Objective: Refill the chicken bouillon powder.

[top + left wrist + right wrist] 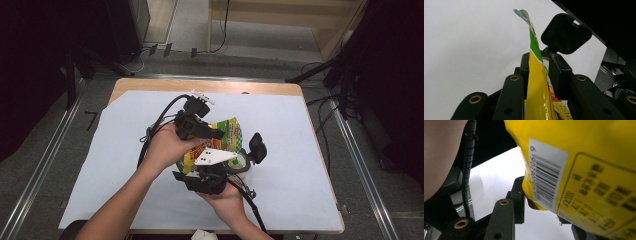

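Both grippers clamp the packet (226, 134): left gripper (541, 75) pinching its edge, right gripper (541, 205) below, steadying it.

So it's a wooden table (150, 84) with a light wood top, and nearly all of it is covered by a big pale sheet (300, 165) that lies flat on it, just the wood along the far edge and a thin strip down the right side poking out. The sheet's far-left corner looks cut or folded at an angle, so a little wedge of wood shows there too. The table stands on a grey floor (45, 150), with metal rails running along both sides and some dark stands and cables lying on the floor past the far edge.
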`<state>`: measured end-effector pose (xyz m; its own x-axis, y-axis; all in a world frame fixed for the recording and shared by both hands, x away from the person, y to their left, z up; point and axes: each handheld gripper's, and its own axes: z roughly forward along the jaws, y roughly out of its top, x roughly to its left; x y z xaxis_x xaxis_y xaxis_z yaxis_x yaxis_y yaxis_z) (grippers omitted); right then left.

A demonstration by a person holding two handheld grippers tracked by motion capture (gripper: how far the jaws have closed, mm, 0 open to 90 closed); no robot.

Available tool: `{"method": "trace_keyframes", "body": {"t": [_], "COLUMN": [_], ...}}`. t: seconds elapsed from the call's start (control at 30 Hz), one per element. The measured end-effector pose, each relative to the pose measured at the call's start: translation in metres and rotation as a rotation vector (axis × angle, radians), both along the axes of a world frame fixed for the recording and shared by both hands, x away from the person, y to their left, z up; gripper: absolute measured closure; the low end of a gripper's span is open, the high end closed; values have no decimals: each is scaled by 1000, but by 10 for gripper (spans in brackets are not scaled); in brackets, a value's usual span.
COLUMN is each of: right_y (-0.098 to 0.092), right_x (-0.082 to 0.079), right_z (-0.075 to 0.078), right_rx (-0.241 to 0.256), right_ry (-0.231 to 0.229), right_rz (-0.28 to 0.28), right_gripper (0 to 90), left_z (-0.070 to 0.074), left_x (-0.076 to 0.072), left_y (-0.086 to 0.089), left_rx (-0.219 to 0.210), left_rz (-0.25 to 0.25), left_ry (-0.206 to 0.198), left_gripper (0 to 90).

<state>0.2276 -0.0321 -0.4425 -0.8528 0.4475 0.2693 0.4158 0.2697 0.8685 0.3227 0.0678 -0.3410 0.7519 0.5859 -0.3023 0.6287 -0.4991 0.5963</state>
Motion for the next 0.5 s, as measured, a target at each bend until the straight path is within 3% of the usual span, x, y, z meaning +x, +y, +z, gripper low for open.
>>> {"method": "trace_keyframes", "body": {"t": [0.5], "right_y": [0], "right_x": [-1], "right_z": [1], "right_rx": [-1], "right_ry": [-1], "right_rz": [-1], "right_gripper": [661], "left_z": [0], "left_x": [1], "left_y": [1], "left_rx": [1], "left_rz": [-3], "left_ry": [7], "left_gripper": [744]}}
